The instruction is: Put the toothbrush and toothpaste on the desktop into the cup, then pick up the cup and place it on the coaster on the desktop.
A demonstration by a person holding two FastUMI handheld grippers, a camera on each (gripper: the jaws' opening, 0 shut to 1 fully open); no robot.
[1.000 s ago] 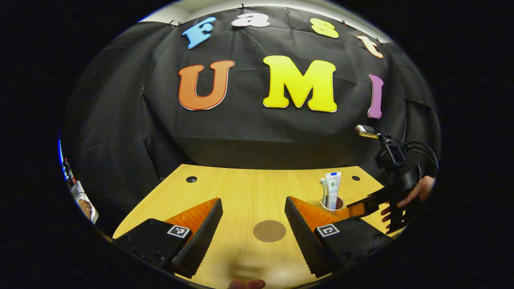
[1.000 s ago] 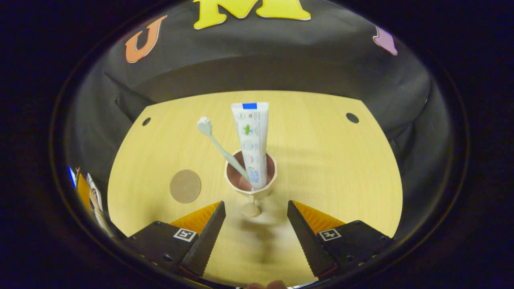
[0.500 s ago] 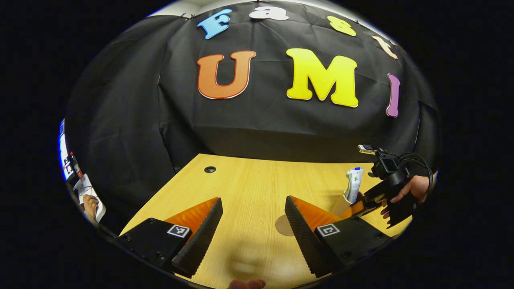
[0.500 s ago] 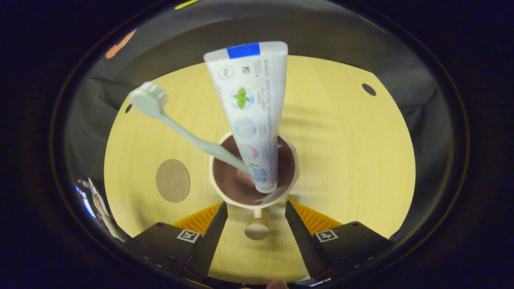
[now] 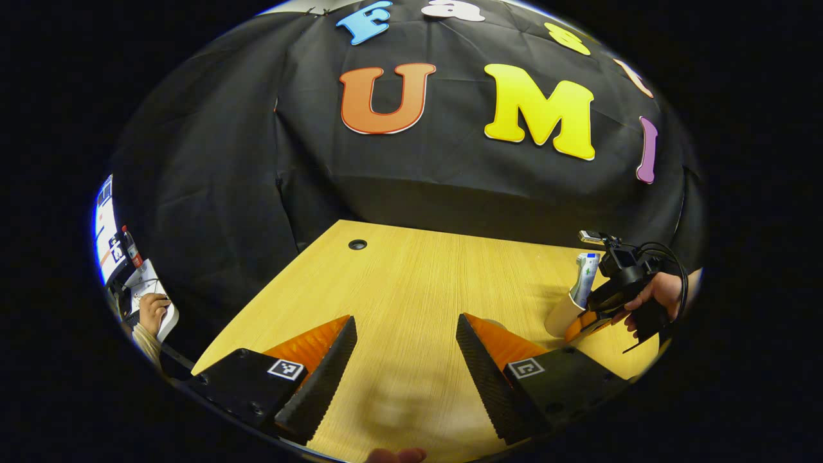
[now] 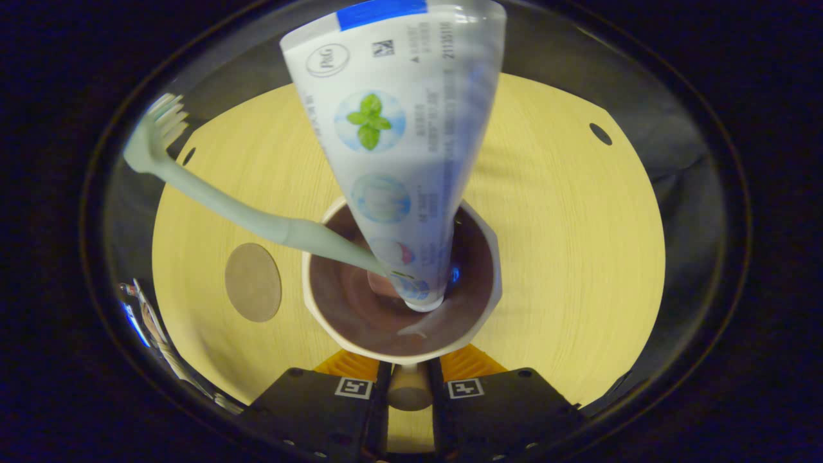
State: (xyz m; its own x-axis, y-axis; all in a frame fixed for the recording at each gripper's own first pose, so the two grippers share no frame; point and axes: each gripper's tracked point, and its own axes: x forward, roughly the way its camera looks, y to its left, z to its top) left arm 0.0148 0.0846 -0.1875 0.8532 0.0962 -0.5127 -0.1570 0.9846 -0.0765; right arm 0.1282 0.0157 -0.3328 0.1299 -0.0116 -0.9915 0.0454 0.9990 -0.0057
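Note:
A cream cup (image 6: 347, 308) with a brown inside stands on the wooden table (image 6: 566, 244). A white toothpaste tube (image 6: 398, 141) and a pale green toothbrush (image 6: 225, 209) lean upright in it. My right gripper (image 6: 409, 370) is shut on the cup's handle, one finger on each side. The round brown coaster (image 6: 253, 281) lies flat to the cup's left. In the left gripper view the cup (image 5: 560, 315) and tube (image 5: 586, 280) are far right, with the right gripper (image 5: 588, 321) and the hand (image 5: 656, 292) holding it. My left gripper (image 5: 406, 334) hovers open over bare table.
The table has a dark cable hole at its far left (image 5: 357, 244) and another at the far right (image 6: 600, 134). Black cloth closes the back and sides. A person's hand (image 5: 151, 312) rests on papers beyond the table's left edge.
My right gripper moved in on the cup and its fingers shut on the handle. The left gripper swung left, so the coaster slid behind its right finger.

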